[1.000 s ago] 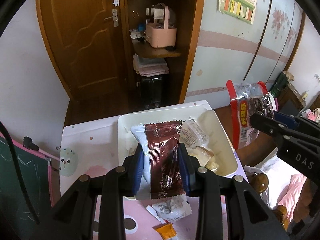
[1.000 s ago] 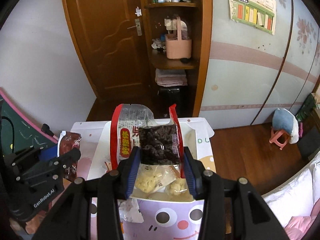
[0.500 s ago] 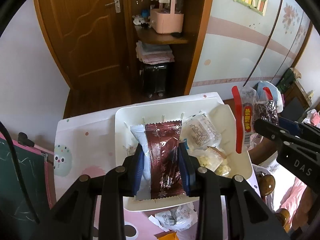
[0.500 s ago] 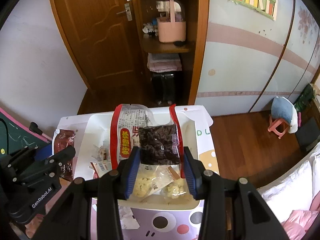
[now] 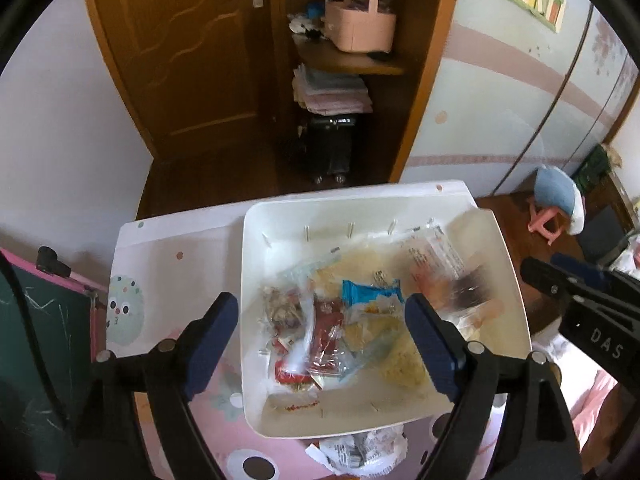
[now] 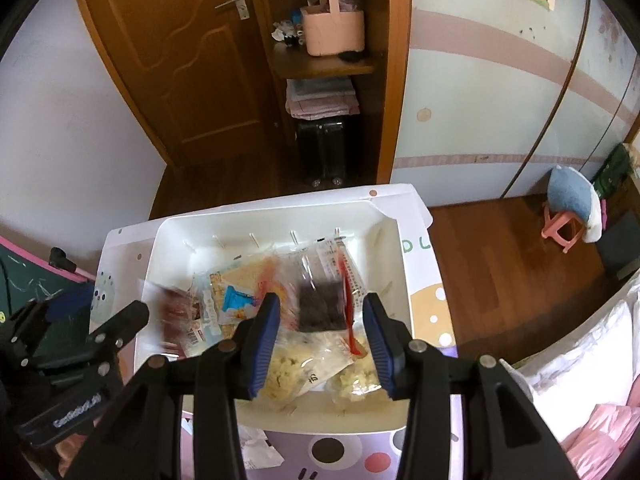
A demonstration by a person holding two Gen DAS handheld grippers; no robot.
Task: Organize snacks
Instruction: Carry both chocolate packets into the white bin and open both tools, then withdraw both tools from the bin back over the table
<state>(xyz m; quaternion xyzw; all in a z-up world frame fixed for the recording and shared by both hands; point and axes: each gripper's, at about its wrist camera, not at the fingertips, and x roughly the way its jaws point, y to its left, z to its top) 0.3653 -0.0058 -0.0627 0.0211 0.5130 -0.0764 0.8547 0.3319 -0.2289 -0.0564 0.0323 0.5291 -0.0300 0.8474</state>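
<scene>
Surface (image 5: 172,248): white and pink with cartoon print, lying below both sets of jaws and carrying the tray.

Tray (image 5: 516,300): white, open-topped, sitting directly under both grippers and holding a loose heap of snack packets (image 5: 360,320).

Left gripper (image 5: 320,340): its jaws are opening wide over the tray's near-left part with nothing between them; a red-brown packet (image 5: 324,332) is lying in the heap just beyond the gap.

Right gripper (image 6: 318,336): its jaws are opening, with the red-edged bag of dark snacks (image 6: 324,304) blurred between and just ahead of the pads, apparently slipping free; whether the pads are touching it cannot be told.

Stray wrappers (image 5: 360,456): lying on the surface just behind the tray's near rim.

Handling note: probably best to be letting both jaws spread fully, keeping them above the rim, and lifting straight up so no packet is dragged out.
</scene>
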